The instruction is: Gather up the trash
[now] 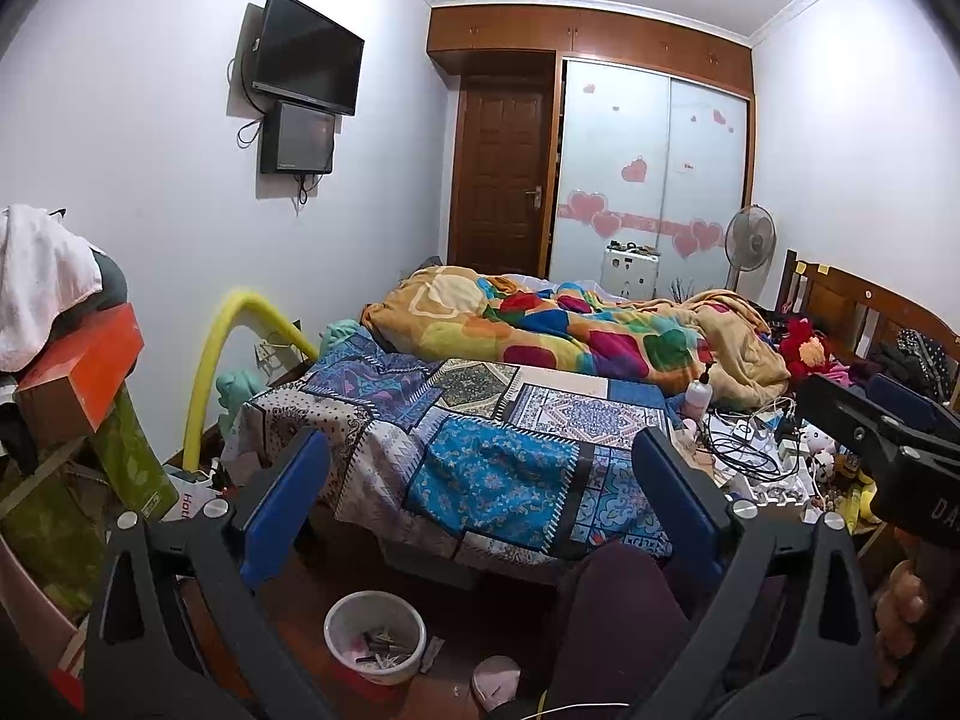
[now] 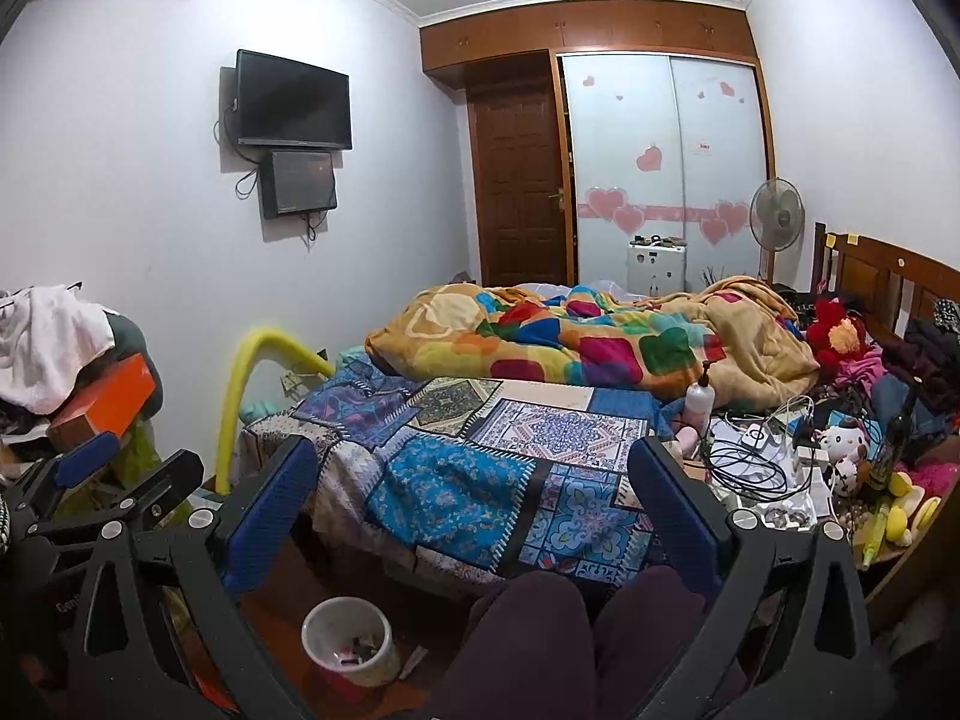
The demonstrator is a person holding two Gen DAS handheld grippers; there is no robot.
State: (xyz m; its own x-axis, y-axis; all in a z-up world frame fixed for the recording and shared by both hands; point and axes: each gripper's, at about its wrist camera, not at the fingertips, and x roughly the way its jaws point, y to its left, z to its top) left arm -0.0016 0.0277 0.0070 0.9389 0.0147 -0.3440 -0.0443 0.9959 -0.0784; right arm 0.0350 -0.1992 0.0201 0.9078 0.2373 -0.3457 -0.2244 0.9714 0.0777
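White-walled bedroom (image 1: 150,180), cluttered bed (image 1: 480,420)

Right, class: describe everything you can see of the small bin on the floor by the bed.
The bin is a small round bucket, white and plastic-looking, with a reddish base. It stands upright and open on the brown floor, just off the bed's near corner. Dark and pale scraps lie in its bottom; it is far from full. Neither claw touches it.
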